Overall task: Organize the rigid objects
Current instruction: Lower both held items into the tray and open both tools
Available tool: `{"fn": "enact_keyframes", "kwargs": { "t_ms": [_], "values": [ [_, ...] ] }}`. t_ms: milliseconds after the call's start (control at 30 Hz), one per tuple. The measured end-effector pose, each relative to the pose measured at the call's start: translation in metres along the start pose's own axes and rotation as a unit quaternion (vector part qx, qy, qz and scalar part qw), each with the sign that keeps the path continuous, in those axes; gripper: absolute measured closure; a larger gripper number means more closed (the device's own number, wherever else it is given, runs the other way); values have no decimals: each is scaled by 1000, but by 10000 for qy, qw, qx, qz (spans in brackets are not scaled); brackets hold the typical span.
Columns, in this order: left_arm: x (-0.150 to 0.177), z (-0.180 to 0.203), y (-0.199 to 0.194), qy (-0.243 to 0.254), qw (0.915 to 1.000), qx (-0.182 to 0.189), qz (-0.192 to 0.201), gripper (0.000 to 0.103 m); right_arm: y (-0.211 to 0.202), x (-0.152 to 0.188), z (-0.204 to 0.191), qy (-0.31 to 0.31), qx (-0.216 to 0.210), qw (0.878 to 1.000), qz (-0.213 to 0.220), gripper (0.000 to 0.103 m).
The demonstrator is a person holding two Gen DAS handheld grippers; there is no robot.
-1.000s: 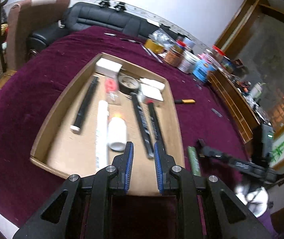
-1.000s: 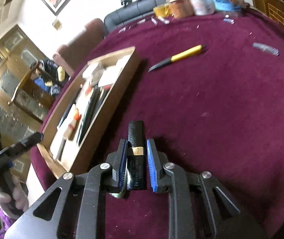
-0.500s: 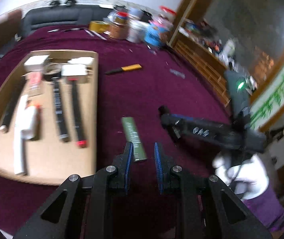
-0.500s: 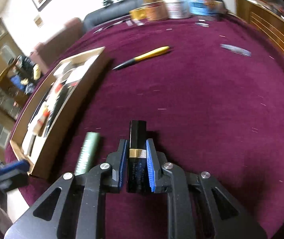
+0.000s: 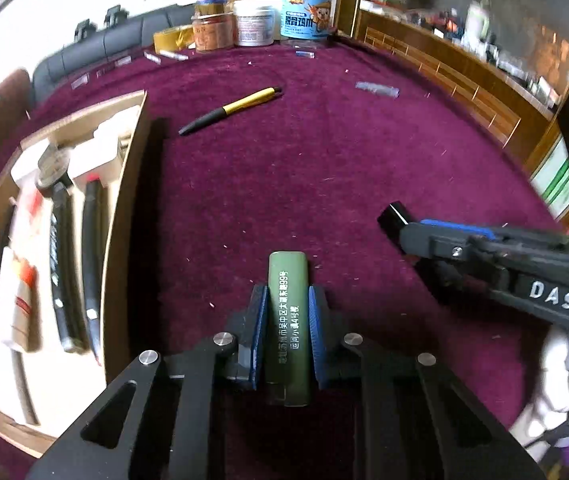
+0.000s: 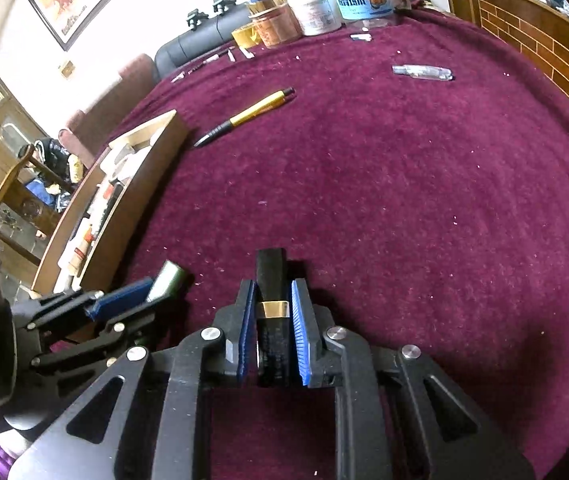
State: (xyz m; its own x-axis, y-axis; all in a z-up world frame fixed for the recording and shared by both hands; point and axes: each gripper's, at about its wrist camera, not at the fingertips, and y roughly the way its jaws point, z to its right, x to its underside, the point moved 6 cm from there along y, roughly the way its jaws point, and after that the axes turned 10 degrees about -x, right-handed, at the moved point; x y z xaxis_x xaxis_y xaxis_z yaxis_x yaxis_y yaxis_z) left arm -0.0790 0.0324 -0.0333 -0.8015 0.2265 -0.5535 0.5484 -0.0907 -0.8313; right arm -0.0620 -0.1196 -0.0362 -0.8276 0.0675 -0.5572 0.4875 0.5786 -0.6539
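Left tool (image 5: 287,334) is closing its blue pads on the green bar (image 5: 287,320) lying on the maroon worktop (image 5: 364,168); right tool (image 6: 271,330) is gripping a black bar (image 6: 270,280), both probably bound for the wooden tray (image 5: 124,216) alongside.

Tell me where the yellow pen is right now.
The yellow pen lies on the purple cloth, just beyond the wooden tray's far corner, between the tray and the jars at the back.
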Motion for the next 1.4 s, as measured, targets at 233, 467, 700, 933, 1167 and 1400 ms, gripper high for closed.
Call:
{"fn": "enact_keyframes", "kwargs": {
  "t_ms": [233, 467, 700, 933, 1167, 1400],
  "values": [
    [-4, -32, -45, -759, 9923, 863, 457, 87, -10, -6, -17, -57, -255, 9994, 209, 88],
    [-3, -112, -96, -1617, 9774, 945, 983, 87, -11, -19, -61, -365, -679, 9965, 307, 88],
    [23, -204, -89, -2383, 9678, 191, 788, 86, -3, -30, -129, -690, -1556, 9854, 74, 87],
    [44, -232, -52, -2548, 9655, -367, 393, 86, 53, -12, -186, -976, -1856, 9744, -810, 87],
    [47, -238, -43, -2629, 9617, -639, 437, 77, 125, 3, -200, -898, -1552, 9707, -1600, 87],
    [47, -231, -61, -2532, 9592, -1043, 711, 41, 145, -1, -209, -1177, -1098, 9772, -1386, 82]
  ]
}}
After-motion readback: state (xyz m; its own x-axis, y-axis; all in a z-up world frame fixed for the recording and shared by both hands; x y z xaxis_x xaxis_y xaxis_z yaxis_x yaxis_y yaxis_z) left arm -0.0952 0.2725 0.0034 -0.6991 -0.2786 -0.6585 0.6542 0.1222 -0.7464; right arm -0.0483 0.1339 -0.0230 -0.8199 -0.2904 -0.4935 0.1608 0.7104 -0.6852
